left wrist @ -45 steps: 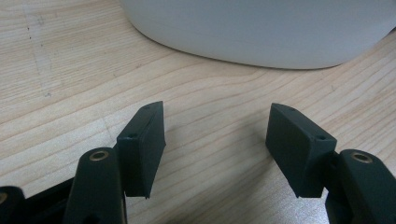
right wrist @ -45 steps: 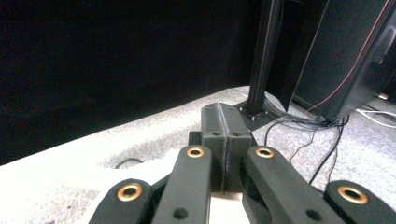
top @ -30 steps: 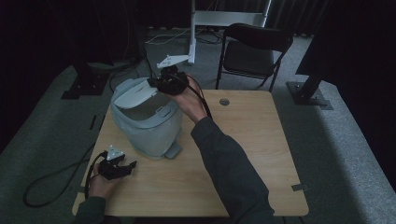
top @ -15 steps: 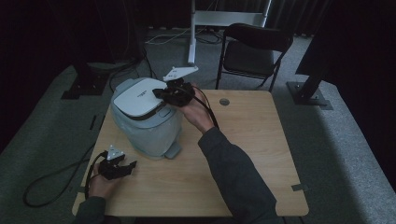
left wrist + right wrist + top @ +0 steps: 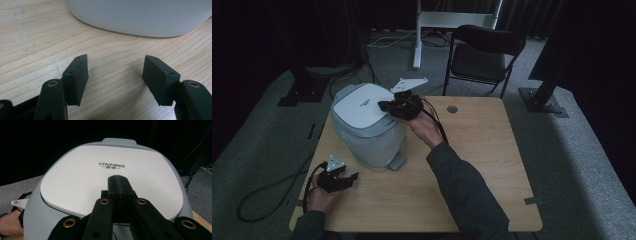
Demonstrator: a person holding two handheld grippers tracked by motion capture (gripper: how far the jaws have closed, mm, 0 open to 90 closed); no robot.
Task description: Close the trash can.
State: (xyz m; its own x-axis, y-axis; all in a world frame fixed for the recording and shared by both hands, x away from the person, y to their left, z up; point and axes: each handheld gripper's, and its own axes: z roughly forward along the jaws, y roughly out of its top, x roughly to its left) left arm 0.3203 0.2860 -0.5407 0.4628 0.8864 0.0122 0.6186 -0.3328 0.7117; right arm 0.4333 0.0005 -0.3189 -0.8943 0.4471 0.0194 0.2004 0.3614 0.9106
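A grey-white rice cooker (image 5: 367,132) stands on the left half of the wooden table (image 5: 482,165). Its white lid (image 5: 362,105) lies down flat on the body. My right gripper (image 5: 385,106) is over the lid's right edge, shut, with its joined fingertips resting on the white lid (image 5: 75,180) just below the printed brand name; nothing is between the jaws of my right gripper (image 5: 117,181). My left gripper (image 5: 353,177) rests on the table by the front left corner, open and empty. In the left gripper view my left gripper (image 5: 116,72) points at the foot of the cooker's body (image 5: 140,15).
A black folding chair (image 5: 484,55) and a white stand (image 5: 418,35) are behind the table. A round cable hole (image 5: 452,108) sits near the table's far edge. A black cable (image 5: 267,192) loops on the floor at the left. A person's hand (image 5: 8,223) shows beside the cooker.
The cooker's lid has swung down from raised to flat on the body. My right gripper came down and forward with it. My left gripper has stayed in place.
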